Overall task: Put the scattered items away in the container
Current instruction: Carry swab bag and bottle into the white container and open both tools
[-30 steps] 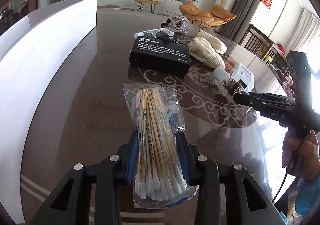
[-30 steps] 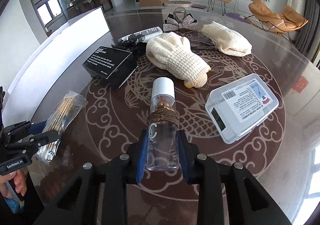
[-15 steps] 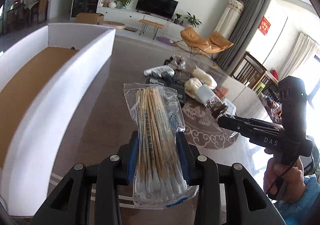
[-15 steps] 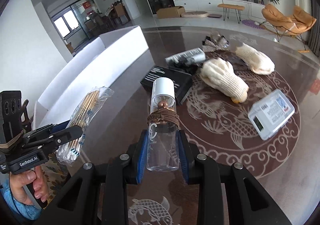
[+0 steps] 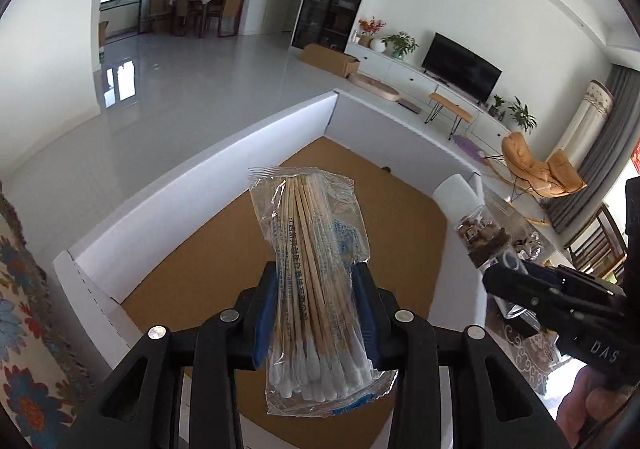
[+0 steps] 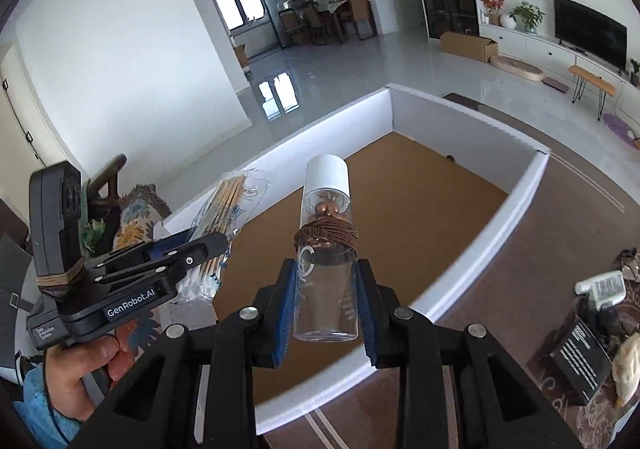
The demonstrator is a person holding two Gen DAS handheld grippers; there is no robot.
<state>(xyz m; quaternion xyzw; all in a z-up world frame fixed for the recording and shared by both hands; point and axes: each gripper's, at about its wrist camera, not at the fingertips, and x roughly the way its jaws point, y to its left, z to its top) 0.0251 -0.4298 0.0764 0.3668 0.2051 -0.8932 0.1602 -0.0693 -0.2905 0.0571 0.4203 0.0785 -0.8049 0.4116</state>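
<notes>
- We see the left gripper [image 5: 316,309] clamped on a clear packet of cotton swabs [image 5: 312,281], its blue pads pressing the packet's lower half, with the cotton tips nearest the camera and the wooden sticks pointing away.
- Ahead of and below that packet lies the container [image 5: 224,153], a white-walled box with a brown cardboard floor; the packet hangs over the floor, not touching it.
- The right gripper [image 6: 325,305] is clenched on a clear bottle [image 6: 326,269] with a white cap and brown cord wound round its neck, cap pointing away from us.
- Beyond the bottle we find the same container [image 6: 516,205]; the bottle is held above its near wall and floor.
- To the left of the right gripper, the left gripper and its packet are held just beside it, a hand [image 6: 80,373] on the handle.
- To its right, on the dark patterned table [image 6: 560,209], we make out a black box [image 6: 576,353].
</notes>
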